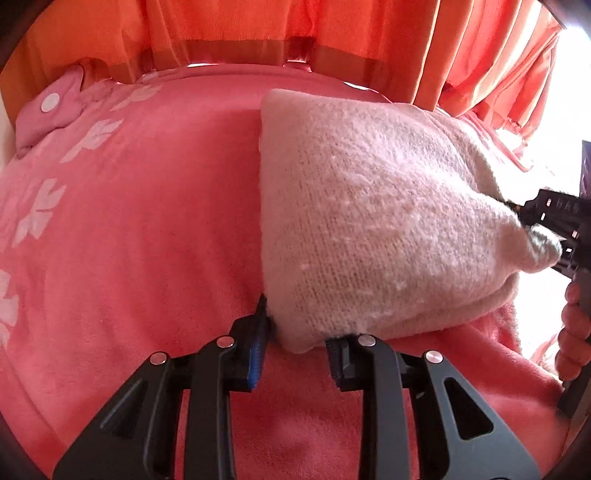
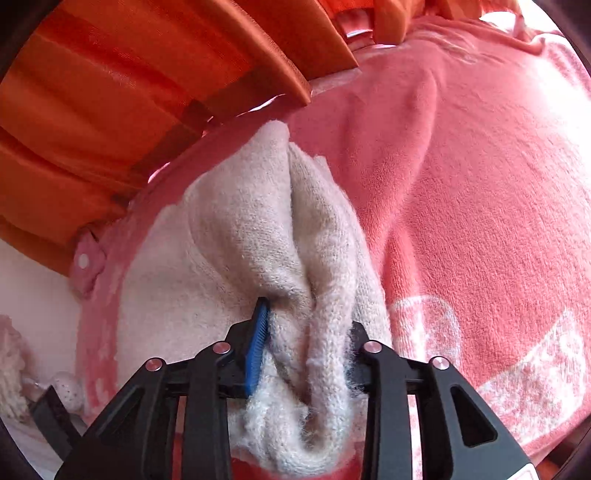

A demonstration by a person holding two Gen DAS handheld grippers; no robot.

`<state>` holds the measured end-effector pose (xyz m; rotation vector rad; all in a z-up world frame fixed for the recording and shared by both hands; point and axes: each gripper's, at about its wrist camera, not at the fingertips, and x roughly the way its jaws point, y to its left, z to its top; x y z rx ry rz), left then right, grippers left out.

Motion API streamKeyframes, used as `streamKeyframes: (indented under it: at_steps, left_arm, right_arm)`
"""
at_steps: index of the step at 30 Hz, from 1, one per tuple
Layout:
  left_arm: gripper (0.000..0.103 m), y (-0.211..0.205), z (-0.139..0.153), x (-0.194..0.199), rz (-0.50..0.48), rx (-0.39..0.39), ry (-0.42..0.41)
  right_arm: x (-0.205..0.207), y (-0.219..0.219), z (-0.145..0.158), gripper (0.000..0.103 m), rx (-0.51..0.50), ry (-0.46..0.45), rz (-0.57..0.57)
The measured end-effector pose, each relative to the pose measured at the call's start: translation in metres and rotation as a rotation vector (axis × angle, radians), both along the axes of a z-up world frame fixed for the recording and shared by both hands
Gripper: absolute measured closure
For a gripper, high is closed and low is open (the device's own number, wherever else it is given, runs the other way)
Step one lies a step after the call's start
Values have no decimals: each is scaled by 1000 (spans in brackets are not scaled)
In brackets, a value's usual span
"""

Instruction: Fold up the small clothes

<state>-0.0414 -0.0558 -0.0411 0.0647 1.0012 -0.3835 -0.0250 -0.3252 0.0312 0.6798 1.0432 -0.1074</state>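
A cream knitted garment [image 1: 373, 221] is seen lying on a pink fleece blanket [image 1: 147, 258] that is printed with pale leaf-like shapes along its left side. In the left wrist view the garment appears folded into a thick, roughly rectangular pad, its left edge running straight up the middle of the blanket.

The left tool [image 1: 297, 341] is set at the near corner of this pad. Its fingers are parted, and the corner of the knit sits between them — whether the cloth is actually pinched cannot be told from this view.

The right tool [image 2: 308, 343] is closed on a bunched fold of the same garment [image 2: 258, 236]; the wool is gathered into ridges between the blue-padded finger [image 2: 257, 350] and the opposite black one, and loose fibres stick out around the grip. In the left wrist view this tool [image 1: 532, 225] is seen at the pad's far right corner, with the person's hand [image 1: 574, 332] on its handle.

Orange curtains [image 1: 295, 33] hang behind the blanket. A pink fabric piece with a white snap [image 2: 86, 264] lies at the blanket's edge.
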Motion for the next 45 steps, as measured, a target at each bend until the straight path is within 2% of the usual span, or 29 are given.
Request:
streamKeyframes:
  at_steps: [2,4,6,7,9,10,11,12,13,14,15,17,18,19,20,21,22,23,26,29,31,33,36,38,39,40,42,44,45]
  left_arm:
    - [76,2,3,-4,1,4,15]
    - [76,7,18,-13,-13,-22,10]
    - [76,12,35,-20,-38,-57,-19]
    - [74,17,49,-26,-58,-97,-41]
    - [60,22,66,-30,-62,-131,-85]
    - [51,22,74,-29,-56,-131,-106]
    - [51,20,80,-24,-52,-132,-126]
    - [51,17,81,-18,-45,-122,-132]
    - [51,11,80,-11,-38,-116,-127]
    - [51,6,77,-6,-37,-113,-118]
    - [51,1,71,0,-33,-107,-99]
    - [55,-4,60,8,-17,-92,-68]
    - [56,-6,52,10,-9,-82,-49]
    - [55,-6,45,11,-1,-74,-35]
    - [55,-5,37,12,6,-83,-13]
    - [55,-5,31,13,6,-93,3]
    - [55,-6,24,13,4,-100,20]
    - [54,-8,22,13,0,-95,20]
    - [53,-14,24,11,-8,-50,-11]
    - [53,-12,24,12,-3,-56,-4]
    - [52,-10,24,12,-3,-60,0]
    - [52,-11,23,12,-7,-52,-10]
    - [52,-14,22,10,-2,-34,-31]
    - [52,-17,21,8,6,-19,-40]
    - [52,-18,22,7,10,-14,-39]
    - [52,-19,23,7,11,-9,-40]
    - [52,-19,26,5,12,15,-48]
    - [52,-19,27,4,6,20,-50]
    - [52,-19,26,3,4,20,-51]
  right_arm:
    - [-9,-11,13,59,-14,-85,-70]
    - [-14,-20,28,41,-16,-178,-115]
    - [-7,-18,41,33,-1,-260,-106]
    - [-2,-20,43,30,5,-262,-83]
    - [17,-14,37,27,0,-221,-36]
    - [33,-12,30,27,3,-172,7]
    - [45,-9,20,27,7,-125,39]
    - [57,-6,10,38,12,-73,72]
    - [68,0,1,81,16,-33,123]
    - [74,6,5,92,14,-27,163]
    - [72,8,15,92,12,-68,165]
    - [60,11,59,93,15,-240,206]
    - [55,9,71,94,-3,-279,212]
    - [55,4,71,94,-39,-270,202]
    - [59,-2,57,94,-70,-205,191]
    - [68,-6,33,94,-108,-96,188]
    - [76,-8,-6,94,-156,55,213]
    - [77,-6,-25,94,-161,104,234]
    - [65,-3,-2,91,-154,35,239]
    - [41,-5,32,82,-126,-17,234]
    - [15,-12,39,53,-113,7,239]
    - [-6,-15,32,44,-62,46,251]
    - [-17,-11,6,44,52,151,270]
    - [-15,2,-7,54,7,196,298]
    - [-13,6,-5,80,8,181,295]
    - [-12,6,5,84,21,145,283]
    - [-19,4,45,88,49,-22,281]
    - [-28,1,69,89,53,-102,282]
    - [-32,0,70,89,44,-109,292]
